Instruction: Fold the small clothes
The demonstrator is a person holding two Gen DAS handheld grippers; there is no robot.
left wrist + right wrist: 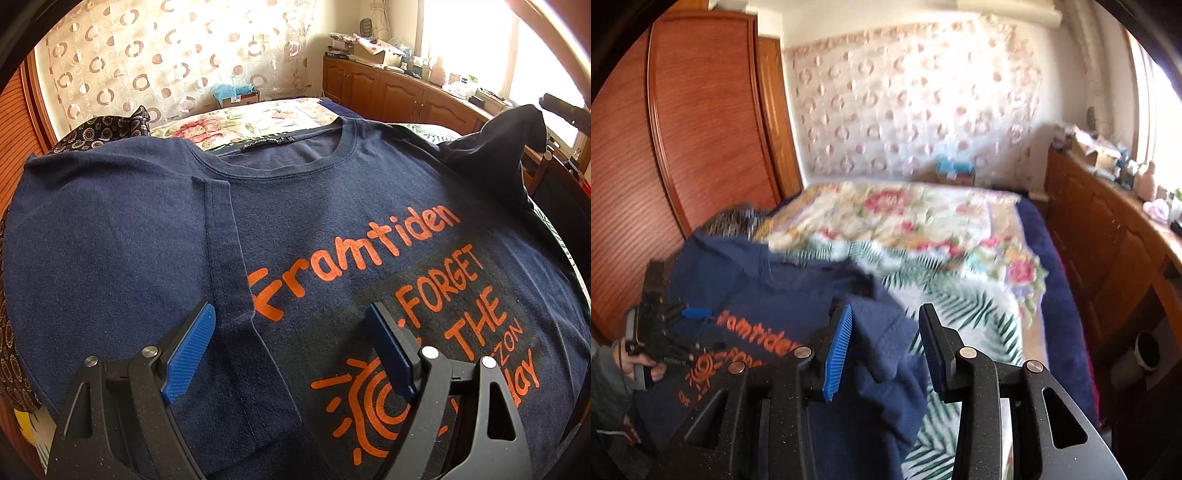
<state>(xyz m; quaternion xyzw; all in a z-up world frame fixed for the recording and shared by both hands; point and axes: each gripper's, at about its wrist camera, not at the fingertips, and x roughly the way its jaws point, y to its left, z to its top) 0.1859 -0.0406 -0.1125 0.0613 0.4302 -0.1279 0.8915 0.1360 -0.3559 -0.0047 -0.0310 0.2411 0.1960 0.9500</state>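
**Navy T-shirt on the bed, one sleeve folded in, the other raised**

The navy T-shirt [332, 206] lies front up on the bed [923, 221], its orange print facing the left wrist camera and its collar [284, 147] toward the far end. The left sleeve [122, 236] is folded in over the chest, its hem running down just left of the print. The right sleeve [886, 343] stands up in a peak at the right edge of the shirt.

Beyond the collar the flowered bedspread [905, 210] is open all the way to the curtained far wall. A wooden wardrobe [701, 122] closes the left side, and a low wooden cabinet [1108, 229] runs along the right, its top crowded with small items too blurred to name. A patterned dark cloth [99, 127] sits at the far left of the shirt.

The left hand-held gripper [291, 350] hovers over the lower chest, its blue pads spread wide with nothing between them. The right hand-held gripper [884, 350] stands partly spread; the raised sleeve lies between its pads, which do not press on the cloth. A person's hand [642, 365] grips the left tool's handle.

A cardboard box [240, 96] with blue material in it stands past the far end of the bed.
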